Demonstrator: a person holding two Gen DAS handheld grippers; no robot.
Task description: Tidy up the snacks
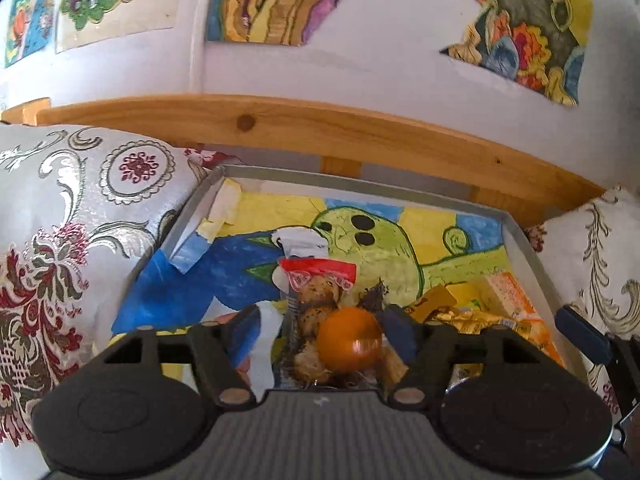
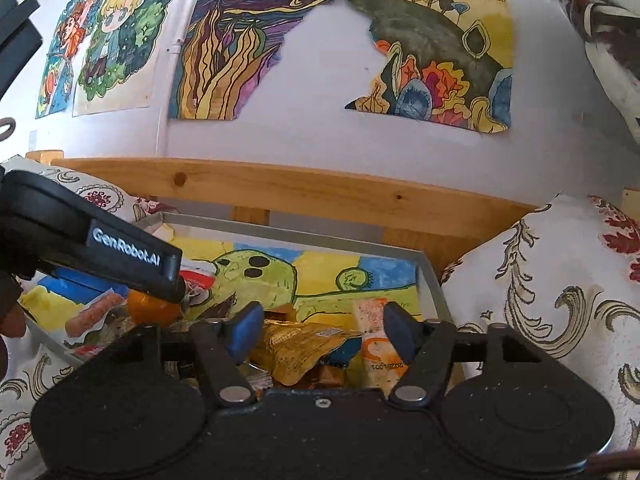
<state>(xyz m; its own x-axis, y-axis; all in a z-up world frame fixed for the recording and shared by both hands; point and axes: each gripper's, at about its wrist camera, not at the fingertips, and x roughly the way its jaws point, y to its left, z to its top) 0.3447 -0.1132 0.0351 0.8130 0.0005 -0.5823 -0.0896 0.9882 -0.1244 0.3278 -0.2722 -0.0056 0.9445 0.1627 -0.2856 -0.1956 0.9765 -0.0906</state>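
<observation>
Left wrist view is showing the left gripper (image 1: pixel 320 320) pinching a clear snack packet (image 1: pixel 316 300) with a red top edge and an orange round sticker or piece on its front, the blue pads pressing in on both sides so the crinkly wrapper is hanging without slipping. The packet is hovering just over a shallow grey tray (image 1: pixel 192 216), whose floor is lined with a child's crayon drawing (image 1: pixel 360 240) of a green creature on yellow and blue; the lining is probably there to protect the tray bottom.

Near the right side of the tray, a gold foil packet (image 1: pixel 448 312) and an orange-and-white packet (image 1: pixel 512 292) are lying together, suggesting that the snacks are being grouped at that end while the far half is remaining bare. The right wrist view is showing the right gripper (image 2: pixel 320 332) spread wide and holding nothing, poised directly above that same pile, with the gold foil packet (image 2: pixel 300 348) sitting between its open fingers. From this side, the left gripper (image 2: pixel 120 256) is reaching in from the left with its load, apparently to drop it among the others.

The tray is resting between two patterned cushions (image 1: pixel 60 220), backed by a wooden rail (image 1: pixel 280 120), which is keeping it from sliding. Loose, slippery wrappers are likely calling for a low, gentle release.
</observation>
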